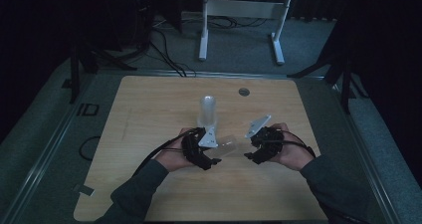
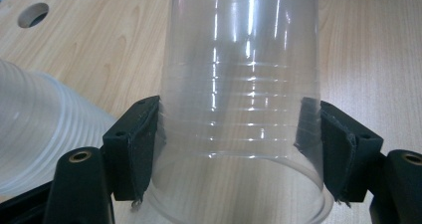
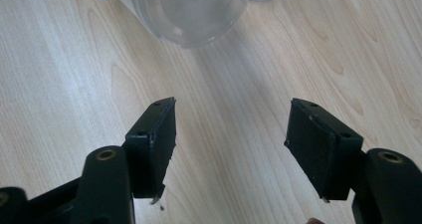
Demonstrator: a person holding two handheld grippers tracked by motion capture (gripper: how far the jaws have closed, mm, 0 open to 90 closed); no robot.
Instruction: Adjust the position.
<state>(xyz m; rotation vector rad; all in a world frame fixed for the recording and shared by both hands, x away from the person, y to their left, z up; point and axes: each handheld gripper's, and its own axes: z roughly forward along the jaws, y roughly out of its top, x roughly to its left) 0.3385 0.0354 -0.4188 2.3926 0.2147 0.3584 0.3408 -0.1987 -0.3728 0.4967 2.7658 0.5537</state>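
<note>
The left gripper (image 2: 239,149) clamps a clear cup (image 2: 241,84) near its rim, holding it just in front of the cup stack (image 1: 207,111). The right gripper (image 3: 231,144) hangs beside the cup's base, jaws wide apart over the table (image 1: 149,104), gripping nothing.

Clear ribbed cup (image 2: 239,84), black jaws, pale wood-grain table (image 2: 378,45), seemingly frosted cup stack (image 2: 35,129).

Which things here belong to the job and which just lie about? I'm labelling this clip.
In the job:
- clear plastic cup, clamped in the left gripper
- stack of cups standing behind it
- right gripper, open, nothing in it

Lying about:
- white frame on the floor
- cables beyond the table
</note>
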